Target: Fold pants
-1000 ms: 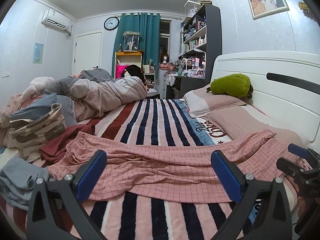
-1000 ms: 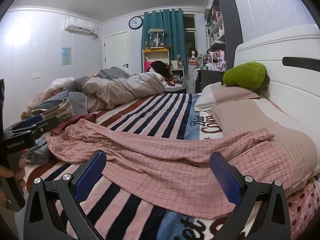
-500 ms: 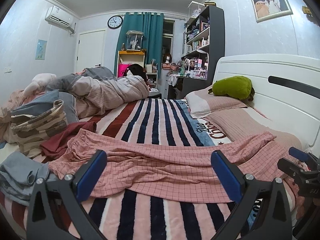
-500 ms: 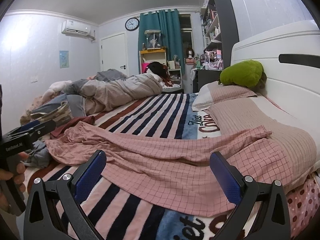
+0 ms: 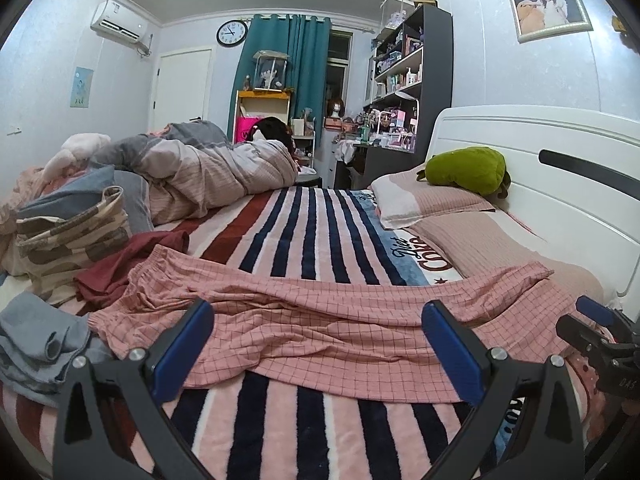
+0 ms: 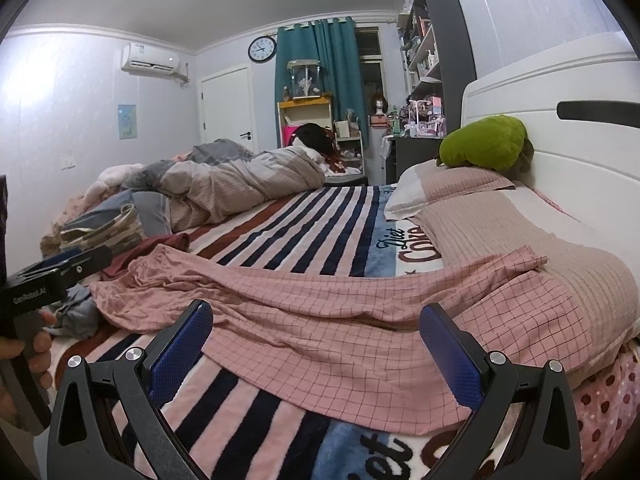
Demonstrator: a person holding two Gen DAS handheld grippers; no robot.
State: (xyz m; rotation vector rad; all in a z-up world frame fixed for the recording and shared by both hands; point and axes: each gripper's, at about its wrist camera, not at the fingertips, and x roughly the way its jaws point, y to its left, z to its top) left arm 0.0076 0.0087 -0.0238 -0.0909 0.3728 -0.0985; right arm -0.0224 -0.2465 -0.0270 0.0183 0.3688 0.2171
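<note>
Pink checked pants (image 5: 320,316) lie spread sideways across the striped blanket, waistband at the left, legs running right onto a pillow; they also show in the right wrist view (image 6: 360,320). My left gripper (image 5: 320,348) is open and empty, held just above the near edge of the pants. My right gripper (image 6: 316,350) is open and empty, over the near hem of the legs. The left gripper's body (image 6: 48,272) shows at the left of the right wrist view, the right gripper's body (image 5: 600,340) at the right of the left wrist view.
A striped blanket (image 5: 312,224) covers the bed. A pile of clothes (image 5: 68,240) and a grey garment (image 5: 36,336) lie left. A rolled duvet (image 5: 208,172) lies at the far side. Pillows (image 5: 432,200), a green plush (image 5: 464,168) and the white headboard (image 5: 560,184) stand right.
Both grippers have drifted slightly lower and nearer to the pants. The pants have not moved. Both stay open.
</note>
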